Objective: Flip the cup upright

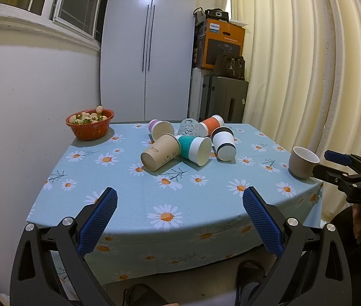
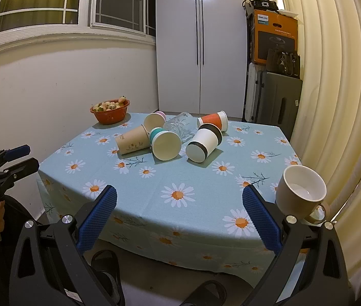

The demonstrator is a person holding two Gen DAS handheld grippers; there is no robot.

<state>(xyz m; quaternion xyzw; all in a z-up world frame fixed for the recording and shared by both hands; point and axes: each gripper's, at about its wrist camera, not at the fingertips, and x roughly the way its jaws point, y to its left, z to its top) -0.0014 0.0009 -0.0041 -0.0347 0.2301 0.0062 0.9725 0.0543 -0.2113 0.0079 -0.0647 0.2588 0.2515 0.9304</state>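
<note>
The left gripper (image 1: pixel 179 201) is sitting lowest in the left wrist view, its blue-padded fingers (image 1: pixel 98 221) spreading wide with nothing between them, hanging over the near edge of the table. The right gripper (image 2: pixel 179 200) is filling the bottom of the right wrist view the same way, jaws wide and holding nothing.

The daisy-print tablecloth (image 1: pixel 129 199) is covering the table across the middle of both frames. At its centre a cluster of cups is lying tipped over: a kraft paper cup (image 1: pixel 160 152), a teal-sleeved cup (image 1: pixel 194 148), a black-banded white cup (image 1: pixel 223 143), an orange-sleeved cup (image 1: pixel 211 125), a pink-bottomed cup (image 1: pixel 161 128) and a clear glass (image 1: pixel 188 126) among them.

A beige mug (image 2: pixel 301 195) is standing upright at the lower right of the right wrist view, just beside the right gripper's outer finger. An orange bowl (image 1: pixel 89 125) of pale strawberries is sitting at the table's far left corner.
</note>
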